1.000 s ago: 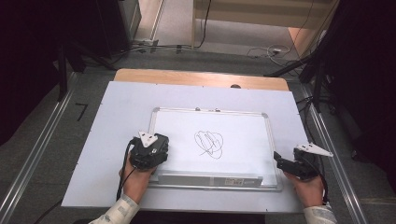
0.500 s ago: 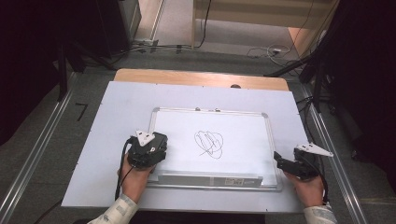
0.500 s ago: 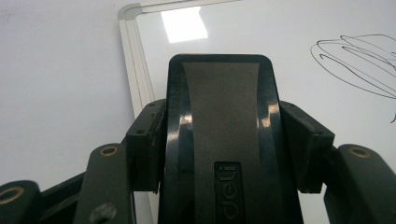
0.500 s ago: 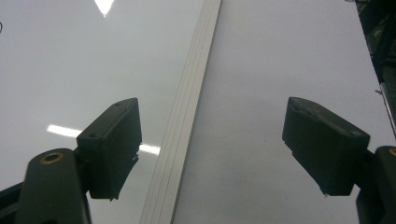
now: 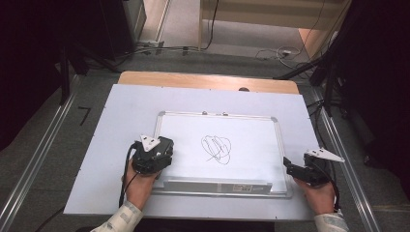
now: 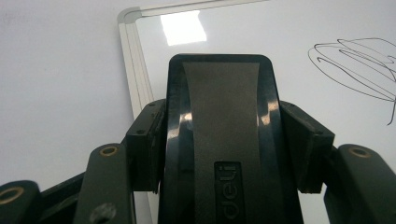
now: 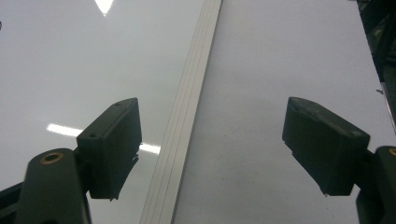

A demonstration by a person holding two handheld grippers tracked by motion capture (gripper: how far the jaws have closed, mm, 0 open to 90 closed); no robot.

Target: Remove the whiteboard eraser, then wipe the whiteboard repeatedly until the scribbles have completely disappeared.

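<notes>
Eraser (image 6: 227, 140) sits clamped in the left tongs (image 6: 224, 140), pads pressing both long sides, parked on the whiteboard (image 5: 251, 130) near its front-left corner. Right tongs (image 7: 224, 140) gape wide, nothing between them, straddling the board's right frame rail (image 7: 187, 140) at the desk's (image 5: 125, 106) right edge. Scribble (image 5: 216, 149) sits mid-board, well right of the eraser. Risks: board isn't pinned by anything, so a hard wipe could skate it across the desk; a tilted eraser would smear or miss the loops; open right tongs could snag the rail.
</notes>
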